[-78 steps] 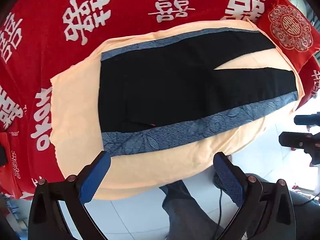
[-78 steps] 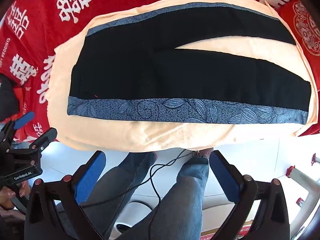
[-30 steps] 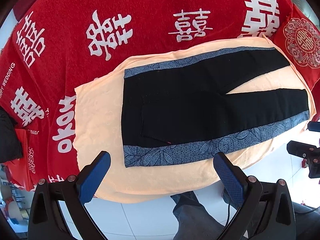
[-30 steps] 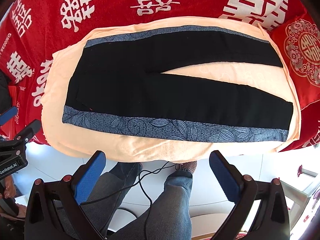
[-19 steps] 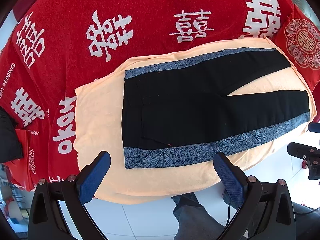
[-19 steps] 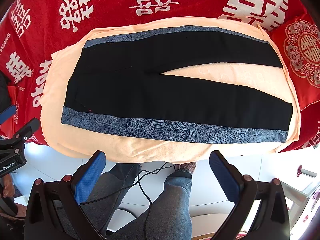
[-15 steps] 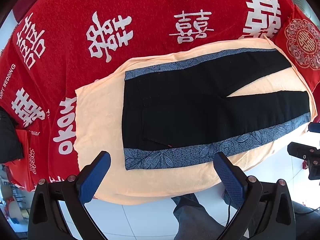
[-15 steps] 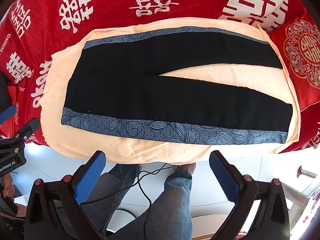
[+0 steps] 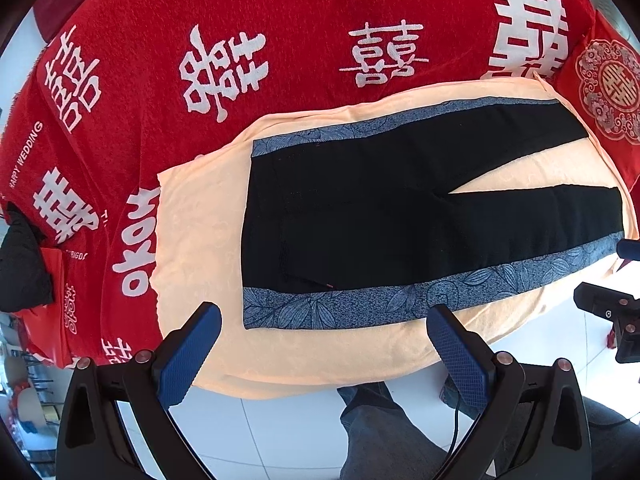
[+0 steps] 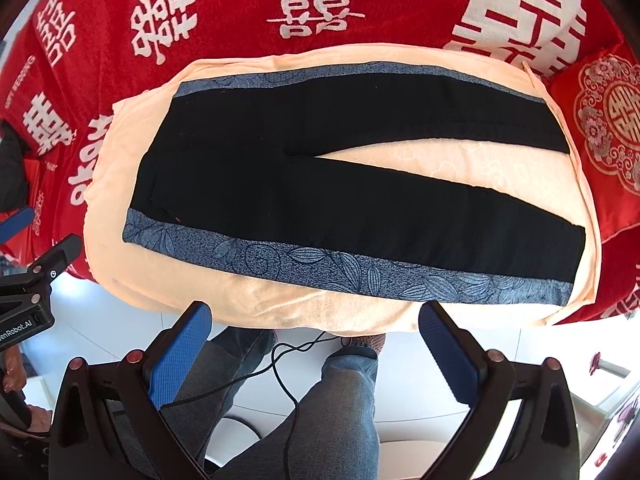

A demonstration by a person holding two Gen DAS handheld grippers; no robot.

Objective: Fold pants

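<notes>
**Pants lying flat, both grippers hanging spread above the near edge**

Compared with the frame from 2.6 s ago, both cameras are now sitting farther back, so more red cloth is showing around the pants, which are lying in the same place.

From the left wrist view, the left gripper (image 9: 322,326) is hanging released, its blue pads spread wide and holding nothing. The pants (image 9: 392,220) are lying flat on a peach towel (image 9: 192,216), long axis running left to right, waist at the left, two legs opening toward the right. A grey leaf-patterned stripe is running along each outer edge. The towel is resting on a red blanket (image 9: 280,12) with white characters. A red cushion (image 9: 612,84) is sitting at the far right, and the right gripper (image 9: 612,312) is showing at the right edge. A dark bundle (image 9: 20,260) is lying at the left edge.

From the right wrist view, the right gripper (image 10: 314,326) is also released and empty. Here the pants (image 10: 328,192) are showing whole, both leg ends included. The person's jeans (image 10: 344,404) and a black cable (image 10: 288,364) are showing below, over white floor. The left gripper (image 10: 28,280) is showing at the left edge.
</notes>
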